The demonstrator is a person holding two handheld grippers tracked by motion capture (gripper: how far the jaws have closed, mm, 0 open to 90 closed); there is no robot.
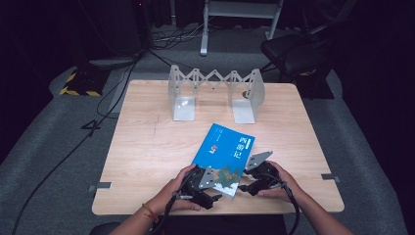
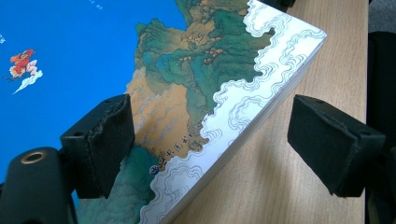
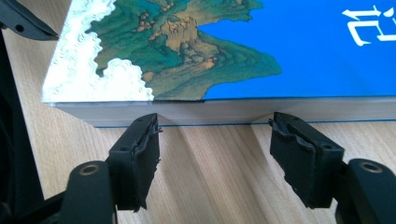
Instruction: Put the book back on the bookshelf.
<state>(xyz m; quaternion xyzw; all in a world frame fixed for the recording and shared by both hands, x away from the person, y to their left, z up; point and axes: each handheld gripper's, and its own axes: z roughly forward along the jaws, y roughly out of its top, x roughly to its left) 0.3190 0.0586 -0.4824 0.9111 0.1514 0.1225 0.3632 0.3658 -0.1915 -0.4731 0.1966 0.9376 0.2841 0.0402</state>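
A book with a blue cover (image 1: 222, 152) lies flat on the wooden table (image 1: 147, 147), its painted-mountain end toward me. My left gripper (image 1: 215, 188) stands at the book's near left corner. In the left gripper view the left gripper (image 2: 210, 140) is open: one pad hangs over the cover (image 2: 187, 84), the other over bare wood, and neither presses on it. My right gripper (image 1: 247, 185) sits low at the near right side. In the right gripper view the right gripper (image 3: 215, 149) is open, both tips right at the book's page edge (image 3: 233, 109), nothing between them.
An expandable metal bookend rack (image 1: 215, 81) stands empty at the table's far edge. A dark chair (image 1: 288, 54) and floor cables lie beyond the table. Bare wood stretches left of the book. A black part of the left gripper (image 3: 23, 23) shows by the book's corner.
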